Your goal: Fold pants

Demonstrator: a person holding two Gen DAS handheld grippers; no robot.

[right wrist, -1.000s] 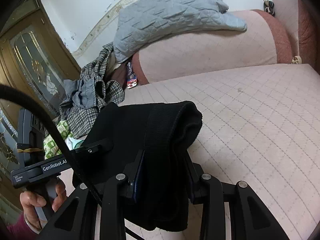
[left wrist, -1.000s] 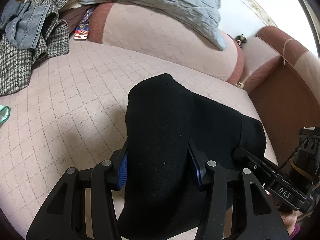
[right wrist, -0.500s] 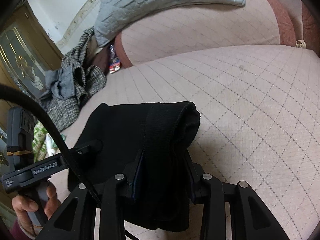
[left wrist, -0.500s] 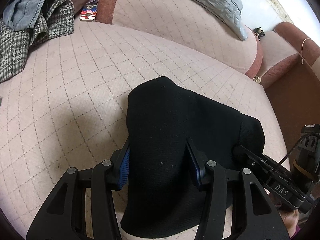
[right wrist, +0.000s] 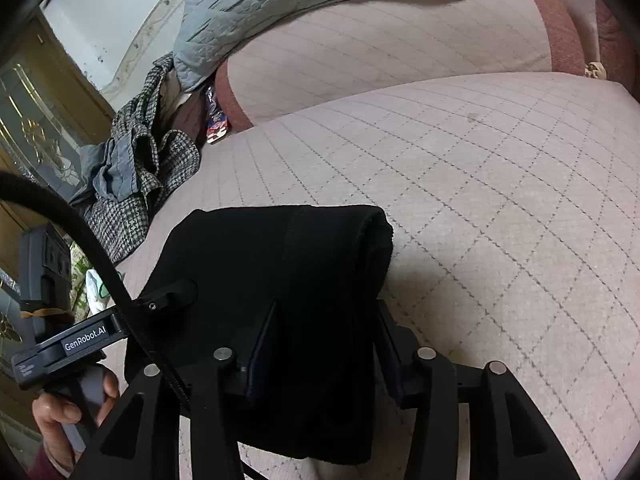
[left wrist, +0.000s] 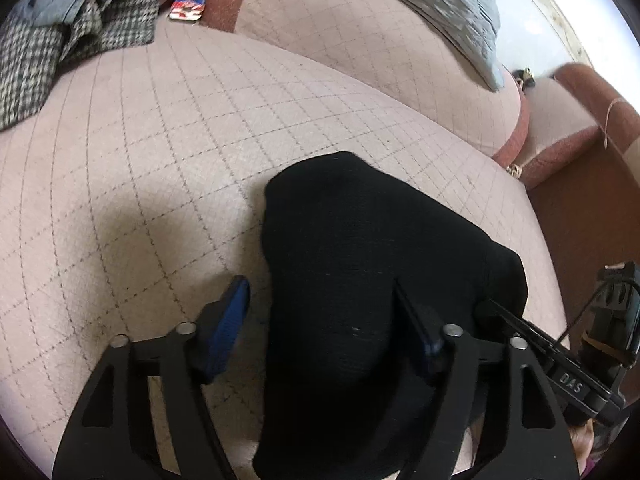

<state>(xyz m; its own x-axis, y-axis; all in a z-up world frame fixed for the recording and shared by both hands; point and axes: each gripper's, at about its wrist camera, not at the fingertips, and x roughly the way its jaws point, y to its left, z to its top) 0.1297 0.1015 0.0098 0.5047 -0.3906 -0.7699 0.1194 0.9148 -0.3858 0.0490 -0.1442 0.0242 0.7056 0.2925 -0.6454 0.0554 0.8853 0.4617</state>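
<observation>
The folded black pants (left wrist: 360,264) lie on the pink quilted sofa seat (left wrist: 160,152). My left gripper (left wrist: 320,312) is open: its left blue pad (left wrist: 228,328) stands clear of the cloth, the right finger touches the bundle's side. In the right wrist view the pants (right wrist: 272,264) are a thick folded bundle with the waistband edge on the right. My right gripper (right wrist: 324,320) straddles that edge, jaws close on either side of the cloth. The left gripper (right wrist: 168,298) shows there at the bundle's left side.
A checked and grey clothes pile (left wrist: 60,28) lies at the seat's far left. A grey quilted blanket (right wrist: 288,12) drapes over the backrest (right wrist: 380,64). A small colourful packet (left wrist: 188,4) rests by the backrest. The armrest (left wrist: 580,120) is on the right.
My left gripper has opened and let go of the pants, which have come down onto the seat. Both cameras have tilted lower toward the cushion. The right gripper still holds the fold.
</observation>
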